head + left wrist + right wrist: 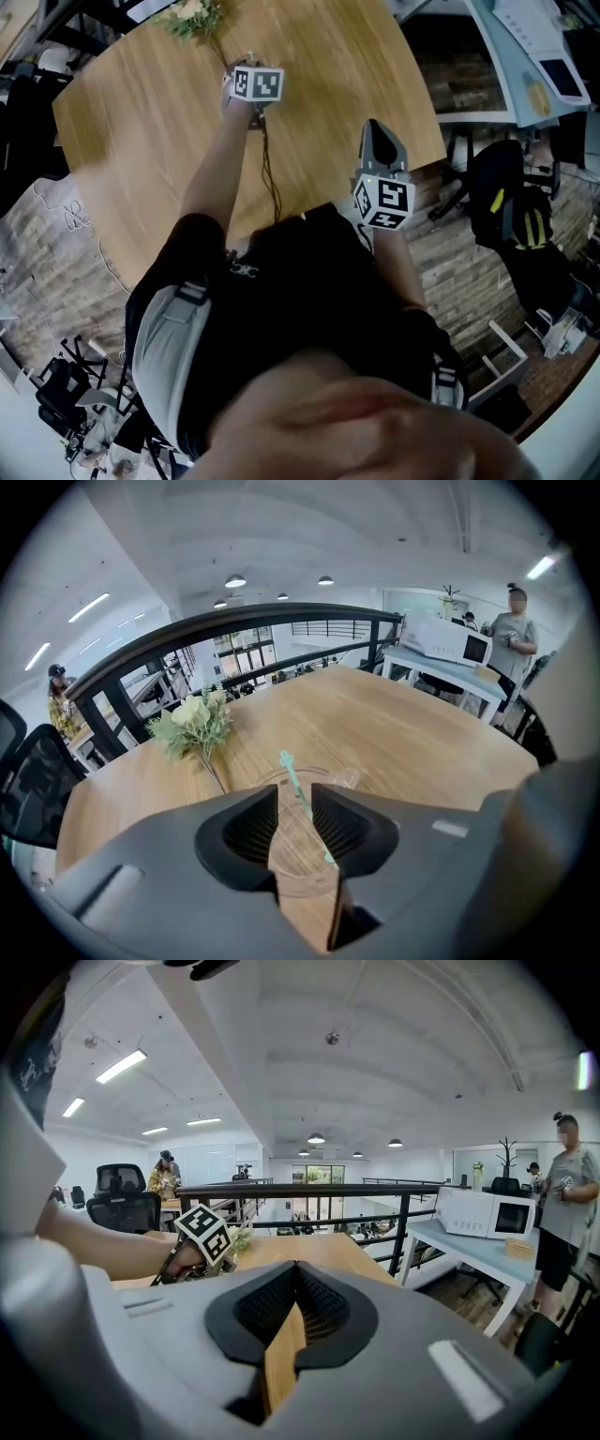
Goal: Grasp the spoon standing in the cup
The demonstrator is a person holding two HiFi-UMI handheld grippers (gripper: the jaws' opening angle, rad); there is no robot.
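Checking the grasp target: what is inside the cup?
A green spoon stands in the clear cup. The left claw covers the cup's sides and part of the spoon.

Head view looks steeply down from above onto the table (141, 141). Left gripper view sits close over it, angled down. Right gripper view looks nearly level across it. All three share the flowers (192, 17), top of the head frame.

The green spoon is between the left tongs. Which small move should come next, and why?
Probably close the left tongs on the spoon. Its handle stands in the clear cup, between the pads and close to one of them, but the pads are apart, so it does not look gripped yet.
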